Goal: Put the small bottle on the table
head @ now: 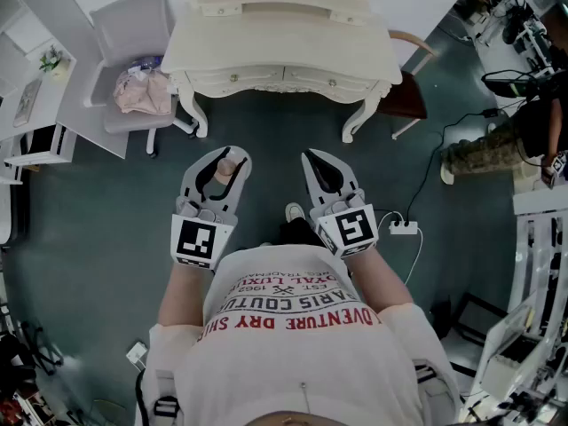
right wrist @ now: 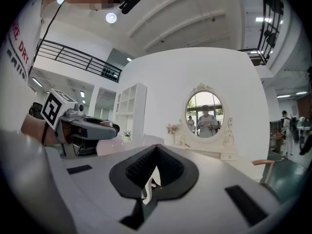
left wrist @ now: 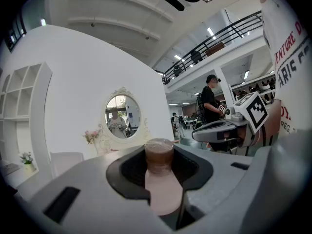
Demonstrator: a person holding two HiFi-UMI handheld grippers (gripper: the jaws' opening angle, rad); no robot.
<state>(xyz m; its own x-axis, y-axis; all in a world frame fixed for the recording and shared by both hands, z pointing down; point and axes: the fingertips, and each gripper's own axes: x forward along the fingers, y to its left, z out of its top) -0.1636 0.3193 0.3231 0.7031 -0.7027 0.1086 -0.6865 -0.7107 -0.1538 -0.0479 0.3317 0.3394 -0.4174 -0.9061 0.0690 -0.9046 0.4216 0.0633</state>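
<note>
The small bottle (head: 225,169), pale pink with a brown cap (left wrist: 159,152), stands between the jaws of my left gripper (head: 222,160), which is shut on its body (left wrist: 162,191). I hold it over the dark floor, in front of the white dressing table (head: 284,56). In the left gripper view the bottle fills the gap of the left gripper (left wrist: 159,167). My right gripper (head: 318,162) hangs beside it at the same height, jaws together and empty (right wrist: 155,152). The table with its oval mirror (right wrist: 204,113) stands ahead, beyond both grippers.
A grey chair (head: 133,34) with a pink cloth (head: 142,91) stands left of the table, a wooden chair (head: 404,96) to its right. A white power strip (head: 404,227) lies on the floor. A person (head: 497,145) stands at the right. White shelves (head: 35,140) are at the left.
</note>
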